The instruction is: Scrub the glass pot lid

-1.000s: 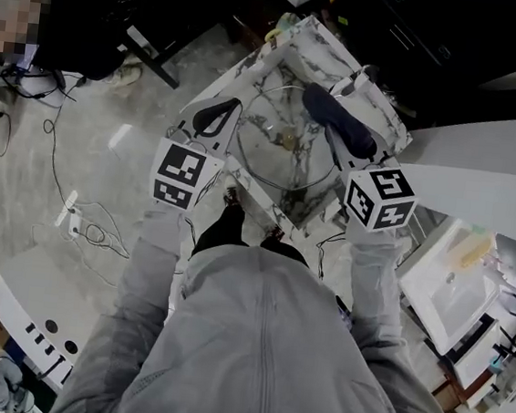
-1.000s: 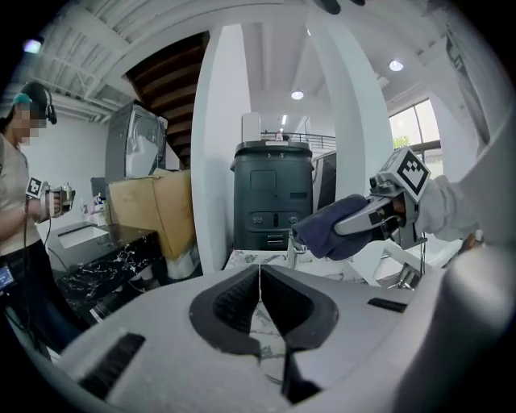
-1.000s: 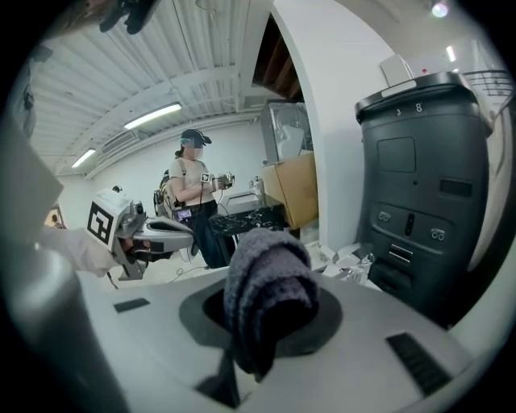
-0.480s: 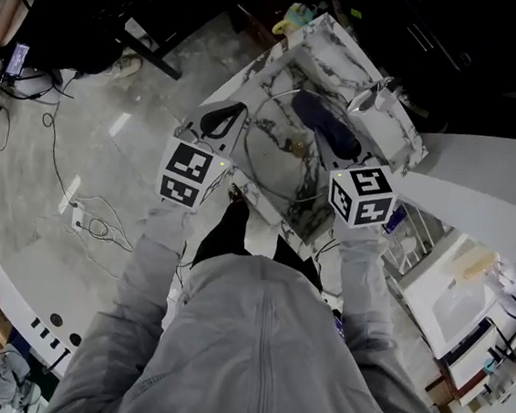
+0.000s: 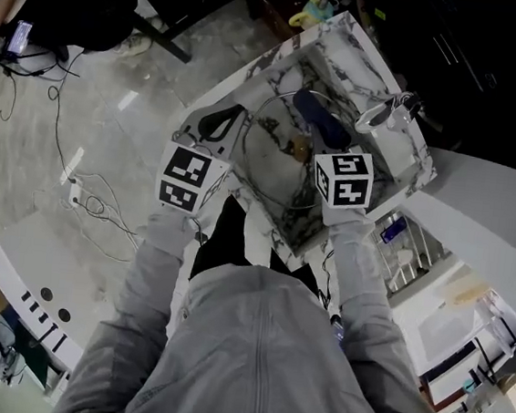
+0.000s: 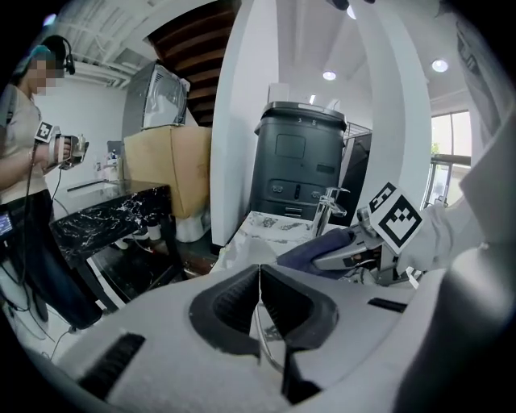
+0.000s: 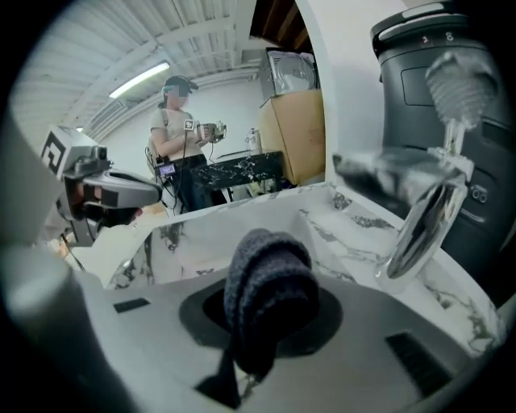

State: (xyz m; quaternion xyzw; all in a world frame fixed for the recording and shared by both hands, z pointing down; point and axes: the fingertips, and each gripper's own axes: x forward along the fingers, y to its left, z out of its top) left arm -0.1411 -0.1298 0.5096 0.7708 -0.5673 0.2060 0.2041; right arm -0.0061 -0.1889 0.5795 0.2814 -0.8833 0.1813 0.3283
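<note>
First, left tongs (image 6: 260,284): closed edge-on upon the thin metal rim of the glass pot lid (image 5: 277,157). Right tongs (image 7: 270,310): clamped on a dark knitted cloth (image 7: 268,278), which bulged out between them. Cloth was above the lid's far right part; contact could not be told. Lid was held within a marble-patterned sink (image 5: 349,36). Chrome faucet (image 7: 427,222) rose at the sink's right rim.

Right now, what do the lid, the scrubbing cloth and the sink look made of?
Lid: clear glass, since the sink floor shows through it; thin shiny rim, likely metal.
Cloth: dark, matte, ribbed knit, probably fabric or yarn.
Sink: white with grey veins, glossy; marble or a marble-look surface, can't tell which.
</note>
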